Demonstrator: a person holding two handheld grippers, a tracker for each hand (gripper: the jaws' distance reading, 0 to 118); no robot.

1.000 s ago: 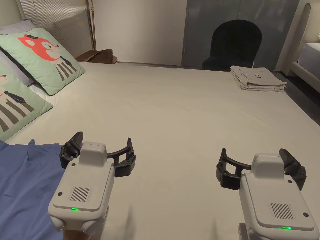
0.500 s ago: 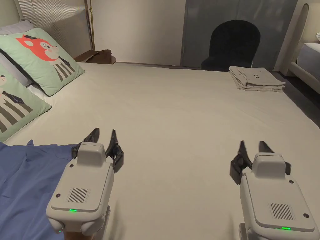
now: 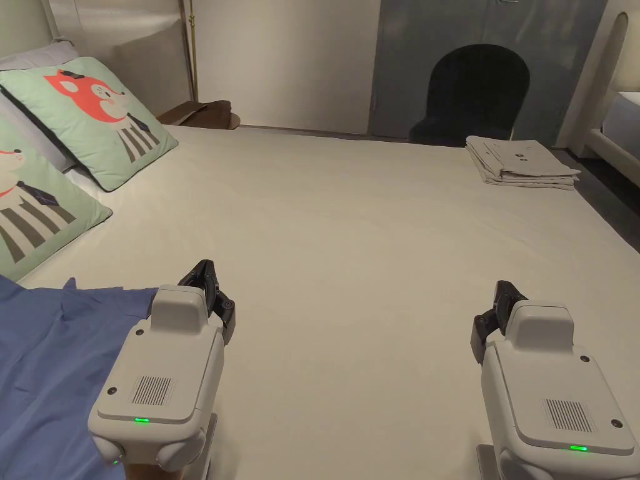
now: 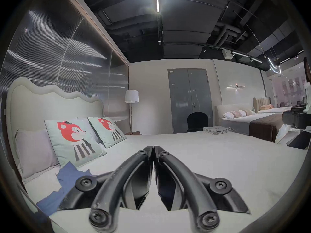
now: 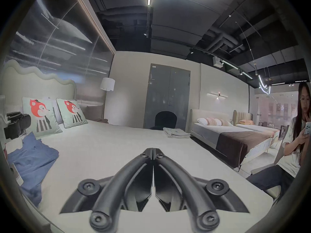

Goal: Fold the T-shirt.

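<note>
1. We hold the left gripper [image 3: 206, 273] and right gripper [image 3: 504, 294] over the bed [image 3: 375, 250], jaws pressed together, empty.
2. The blue T-shirt [image 3: 50, 350] lies crumpled at our left, beside the left gripper.

No legible text, labels, brands or numbers anywhere; small marks on folded cloth [image 3: 522, 161] unreadable.

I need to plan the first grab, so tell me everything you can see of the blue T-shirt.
The blue T-shirt is plain soft cloth, unfolded and rumpled, lying in a creased heap on the cream bed at its near left side, just below the fox pillows. One edge sticks up in a small peak. The left tongs, shut and empty, sit by its right edge; whether they touch it I cannot tell.
</note>
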